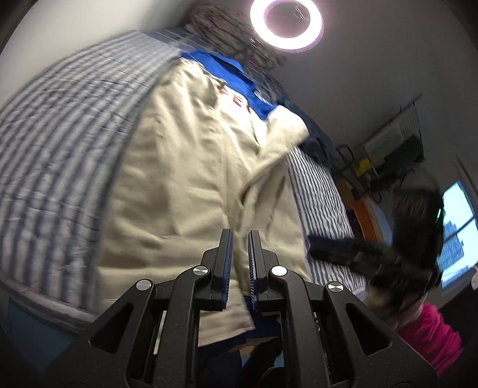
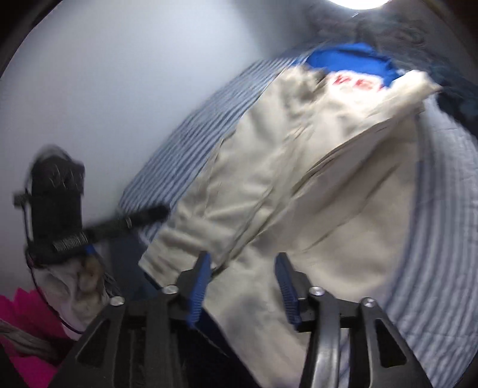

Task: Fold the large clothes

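Note:
A large beige garment (image 1: 185,179) (image 2: 298,179) lies lengthwise on the striped bed, and its near end hangs over the bed's edge. My left gripper (image 1: 240,235) is shut on this garment near its near end; only a narrow slit between the pads is filled with beige cloth. In the right wrist view the left gripper (image 2: 164,210) meets the garment's left edge. My right gripper (image 2: 243,262) is open above the near end, with cloth under the gap and neither pad pressing on it. From the left wrist view the right gripper (image 1: 312,246) hovers over the sheet beside the garment.
A blue top with red letters (image 1: 233,77) (image 2: 349,59) lies at the garment's far end, with dark teal clothing (image 1: 316,140) beside it. The striped bed cover (image 1: 59,149) (image 2: 442,238) surrounds both. A ring light (image 1: 286,24) glows overhead. A pink sleeve (image 1: 430,334) and a window (image 1: 457,232) are at right.

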### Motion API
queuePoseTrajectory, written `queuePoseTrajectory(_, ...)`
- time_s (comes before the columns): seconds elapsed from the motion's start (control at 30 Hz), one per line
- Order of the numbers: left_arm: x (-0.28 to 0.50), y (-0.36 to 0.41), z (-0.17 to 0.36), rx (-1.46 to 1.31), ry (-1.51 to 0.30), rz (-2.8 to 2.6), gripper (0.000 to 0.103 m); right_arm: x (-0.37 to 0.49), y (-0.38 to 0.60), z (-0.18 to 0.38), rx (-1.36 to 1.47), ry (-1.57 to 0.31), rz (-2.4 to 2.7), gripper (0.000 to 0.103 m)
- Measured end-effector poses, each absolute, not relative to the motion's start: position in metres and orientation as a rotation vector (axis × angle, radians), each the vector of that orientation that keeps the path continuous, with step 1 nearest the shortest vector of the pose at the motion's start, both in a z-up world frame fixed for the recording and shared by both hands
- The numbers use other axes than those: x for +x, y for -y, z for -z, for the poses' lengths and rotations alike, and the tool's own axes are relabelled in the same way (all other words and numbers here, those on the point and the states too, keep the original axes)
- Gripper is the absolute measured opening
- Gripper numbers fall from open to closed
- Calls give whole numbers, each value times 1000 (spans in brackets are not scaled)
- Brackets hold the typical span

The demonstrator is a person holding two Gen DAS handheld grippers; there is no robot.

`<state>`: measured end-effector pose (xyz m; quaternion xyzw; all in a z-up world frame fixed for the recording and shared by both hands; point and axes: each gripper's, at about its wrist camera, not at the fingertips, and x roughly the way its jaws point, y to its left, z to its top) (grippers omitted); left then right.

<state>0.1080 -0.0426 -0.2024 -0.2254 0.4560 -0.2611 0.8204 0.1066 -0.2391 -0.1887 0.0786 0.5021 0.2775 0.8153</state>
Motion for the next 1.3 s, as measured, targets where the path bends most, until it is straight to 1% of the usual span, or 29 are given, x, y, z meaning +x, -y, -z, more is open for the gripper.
queuePoseTrajectory(0.03, 108, 50, 203, -468, -980, 572, 7, 112, 250, 185, 169, -1053, -563, 57)
queuePoseTrajectory(0.2, 109, 97, 206, -365, -1019, 653, 7, 150, 301, 176, 255, -997, -429, 58)
queuePoseTrajectory(0.23, 108, 103, 207, -350, -1023, 658, 7, 160, 310, 176, 272, -986, -404, 62)
queuePoseTrajectory(0.37, 111, 122, 214, -291, -1049, 677, 7, 193, 335, 182, 334, -958, -348, 68)
queuePoseTrajectory(0.43, 110, 131, 220, -256, -1069, 691, 7, 215, 348, 188, 373, -943, -318, 73)
queuePoseTrajectory(0.67, 108, 144, 243, -183, -1125, 722, 7, 272, 386, 205, 530, -875, -207, 74)
queuePoseTrajectory(0.9, 108, 155, 251, -131, -1138, 752, 7, 329, 397, 223, 582, -876, -134, 73)
queuePoseTrajectory(0.97, 104, 157, 251, -120, -1135, 760, 7, 343, 395, 227, 571, -893, -116, 65)
queuePoseTrajectory(1.03, 103, 159, 252, -112, -1130, 764, 7, 354, 390, 229, 556, -912, -133, 21)
queuePoseTrajectory(1.13, 103, 159, 253, -118, -1130, 771, 7, 368, 369, 219, 475, -930, -139, 5)
queuePoseTrajectory(1.2, 101, 160, 253, -121, -1129, 776, 7, 375, 350, 207, 389, -925, -143, 3)
queuePoseTrajectory(1.3, 102, 160, 255, -119, -1124, 777, 7, 390, 317, 193, 272, -936, -156, 2)
